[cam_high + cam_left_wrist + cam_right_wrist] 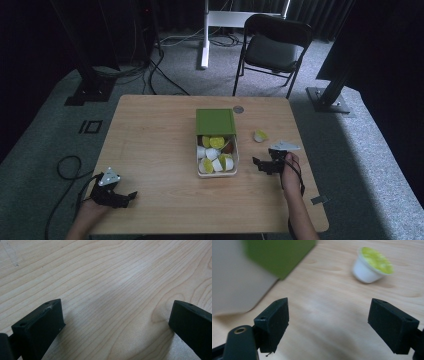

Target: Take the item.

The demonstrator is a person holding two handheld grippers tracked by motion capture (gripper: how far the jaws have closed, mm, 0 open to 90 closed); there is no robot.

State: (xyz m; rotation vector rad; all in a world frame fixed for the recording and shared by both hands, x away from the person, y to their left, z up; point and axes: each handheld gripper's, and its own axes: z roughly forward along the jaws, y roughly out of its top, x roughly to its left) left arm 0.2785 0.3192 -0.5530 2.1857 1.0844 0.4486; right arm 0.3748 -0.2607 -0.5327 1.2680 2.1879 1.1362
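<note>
Right gripper point(261, 163), held in the person's right hand point(291, 167), sits low over the table point(150, 150) just right of the box point(217, 161); its jaws stand wide apart with nothing between them. In the right gripper view the same gripper point(328, 325) shows bare wood between its jaws. The loose capsule point(260, 135), white-bodied with a yellow-green foil top, lies on its side on the table to the right of the box and beyond the gripper; in the right gripper view this capsule point(372, 265) lies ahead and to the right of the jaws, with clear tabletop between. The box, open with its green lid point(215, 121) folded back, holds a heap of similar capsules. A small round disc point(238, 109) lies just beyond the lid's right corner. Left gripper point(124, 196) rests well left of the box near the table's near edge, jaws open over bare wood point(112, 302). A black chair point(272, 47) stands beyond the table.
</note>
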